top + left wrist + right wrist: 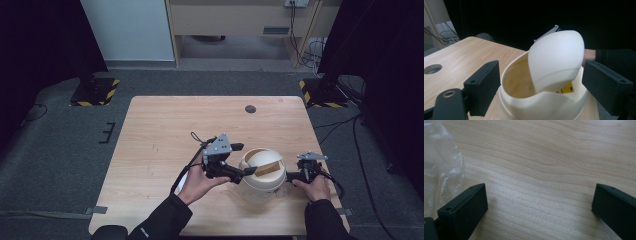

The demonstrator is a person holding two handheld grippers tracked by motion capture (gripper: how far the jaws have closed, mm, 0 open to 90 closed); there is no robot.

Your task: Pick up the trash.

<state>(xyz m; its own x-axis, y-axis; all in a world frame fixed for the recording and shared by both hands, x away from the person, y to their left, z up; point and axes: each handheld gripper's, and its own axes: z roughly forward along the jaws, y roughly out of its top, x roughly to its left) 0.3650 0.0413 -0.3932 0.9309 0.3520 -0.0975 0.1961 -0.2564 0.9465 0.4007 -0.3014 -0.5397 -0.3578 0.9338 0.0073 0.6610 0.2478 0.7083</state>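
A cream bin (pixel 260 182) with a swing lid stands near the table's front edge, right of centre. Its white lid (pixel 556 60) is tipped up, so the yellowish inside (pixel 517 81) shows. My left gripper (pixel 246 172) reaches in from the left at the bin's top. It is open, its jaws standing wide on either side of the bin (pixel 544 105) with the lid between them; the left gripper (pixel 544 72) grips nothing. My right gripper (pixel 290 176) sits just right of the bin, low over the table. The right gripper (pixel 540 200) is open over bare wood.
Crumpled clear plastic (pixel 441 165) lies beside the right gripper's left jaw. A round cable hole (pixel 250 109) is set into the wooden table (pixel 165 140) near its far edge. Black stands (pixel 92 90) and cables (pixel 350 125) are on the floor around it.
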